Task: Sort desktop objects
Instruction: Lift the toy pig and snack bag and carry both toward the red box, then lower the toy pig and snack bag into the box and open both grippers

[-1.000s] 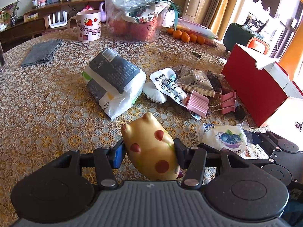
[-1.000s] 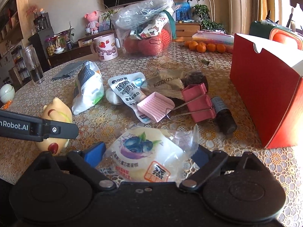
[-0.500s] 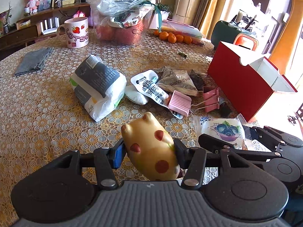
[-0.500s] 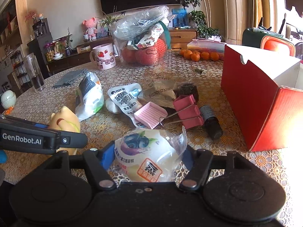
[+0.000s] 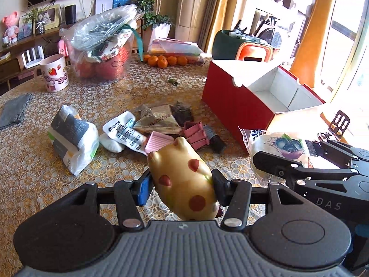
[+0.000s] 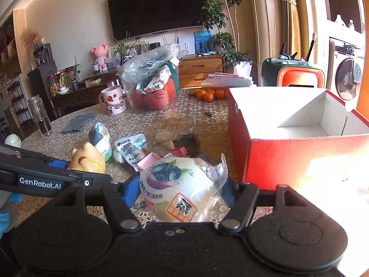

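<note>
Spotted pig toy [image 5: 184, 182] clamped in left gripper [image 5: 181, 185]; wrapped bun [image 6: 180, 189] gripped by right gripper [image 6: 178, 192]; red box [image 6: 297, 138] beside table clutter.

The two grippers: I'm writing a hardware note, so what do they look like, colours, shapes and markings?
Both are matte black with two round housings and silver pivot screws on angled linkage bars. The left gripper has a ribbed grey top plate and a blue finger pad. The right gripper also has blue pads. White lettering "GenRobot.AI" runs along the left gripper's side, seen from the right wrist.
</note>
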A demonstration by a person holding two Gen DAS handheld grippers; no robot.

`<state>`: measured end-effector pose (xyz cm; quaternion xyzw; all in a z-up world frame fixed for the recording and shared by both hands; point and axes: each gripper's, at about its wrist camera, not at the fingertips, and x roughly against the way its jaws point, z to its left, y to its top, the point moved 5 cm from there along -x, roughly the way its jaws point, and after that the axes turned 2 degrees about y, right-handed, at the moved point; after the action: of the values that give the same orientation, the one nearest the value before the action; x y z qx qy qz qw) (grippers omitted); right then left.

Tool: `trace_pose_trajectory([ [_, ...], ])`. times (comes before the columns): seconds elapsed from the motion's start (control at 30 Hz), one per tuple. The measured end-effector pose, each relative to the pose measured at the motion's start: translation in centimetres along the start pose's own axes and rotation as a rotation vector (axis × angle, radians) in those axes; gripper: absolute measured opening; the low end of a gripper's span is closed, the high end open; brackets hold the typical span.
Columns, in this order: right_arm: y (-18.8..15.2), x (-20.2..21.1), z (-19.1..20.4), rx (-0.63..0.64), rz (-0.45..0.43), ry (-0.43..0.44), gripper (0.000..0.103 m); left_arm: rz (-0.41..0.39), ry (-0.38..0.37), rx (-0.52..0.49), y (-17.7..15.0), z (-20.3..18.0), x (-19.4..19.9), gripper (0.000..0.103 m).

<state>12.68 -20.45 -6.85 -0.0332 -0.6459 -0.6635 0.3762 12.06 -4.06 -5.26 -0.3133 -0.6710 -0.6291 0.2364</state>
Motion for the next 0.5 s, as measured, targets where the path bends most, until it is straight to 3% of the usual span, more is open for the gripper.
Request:
trace_pose_trajectory([
  [0.23, 2.3, 3.5, -3.4, 0.005, -0.049, -0.051, 0.068, -0.031, -0.054, -0.08, 2.1, -4.7, 0.1, 0.053],
  [0.5, 4.9, 4.7, -8.9, -0.005, -0.083, -0.127, 0.068, -0.033, -0.101, -0.156, 5.3, -9.5, -1.3, 0.053],
])
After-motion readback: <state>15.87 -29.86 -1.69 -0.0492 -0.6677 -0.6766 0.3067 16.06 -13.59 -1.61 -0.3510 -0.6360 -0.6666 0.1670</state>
